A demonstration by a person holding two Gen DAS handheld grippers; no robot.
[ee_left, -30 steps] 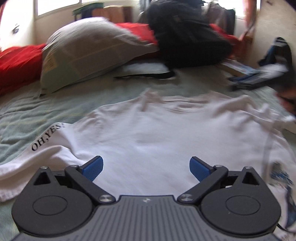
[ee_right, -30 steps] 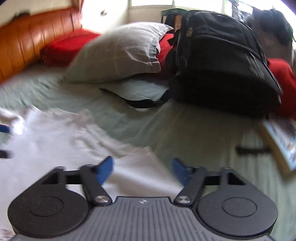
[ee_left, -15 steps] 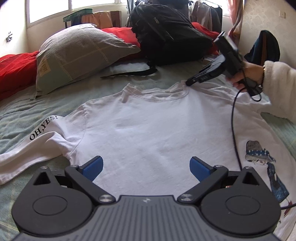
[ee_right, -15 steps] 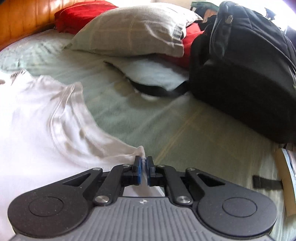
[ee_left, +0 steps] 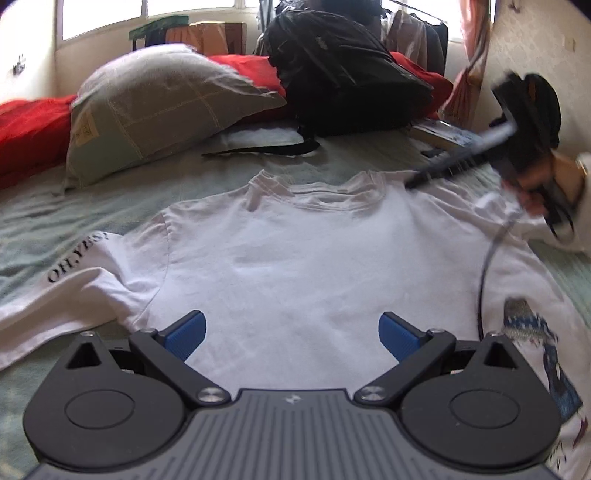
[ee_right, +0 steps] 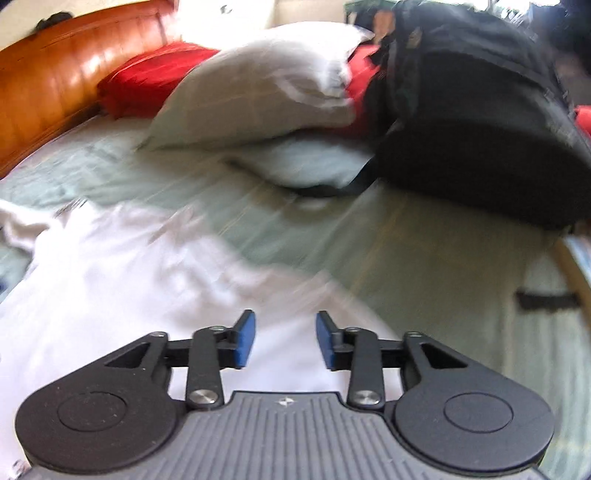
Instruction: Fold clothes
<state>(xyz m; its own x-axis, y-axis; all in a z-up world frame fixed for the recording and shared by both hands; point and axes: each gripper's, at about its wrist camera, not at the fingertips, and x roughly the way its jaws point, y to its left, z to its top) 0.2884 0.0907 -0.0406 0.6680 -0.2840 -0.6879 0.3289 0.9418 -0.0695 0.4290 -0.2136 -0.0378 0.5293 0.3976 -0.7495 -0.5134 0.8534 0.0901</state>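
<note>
A bed (ee_left: 110, 206) covered in a pale green sheet is seen, backed by an orange-brown wooden headboard (ee_right: 48, 81). Daylight is let in through a window (ee_left: 110, 18) behind it. A grey pillow (ee_left: 155, 107), red bedding (ee_left: 26, 133) and a black backpack (ee_left: 340, 70) are laid near the head

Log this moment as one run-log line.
stage: T-shirt spread flat on bed | left gripper: jaws open over shirt | right gripper: jaws just reopened above shoulder, nothing between | fold: not begun
</note>
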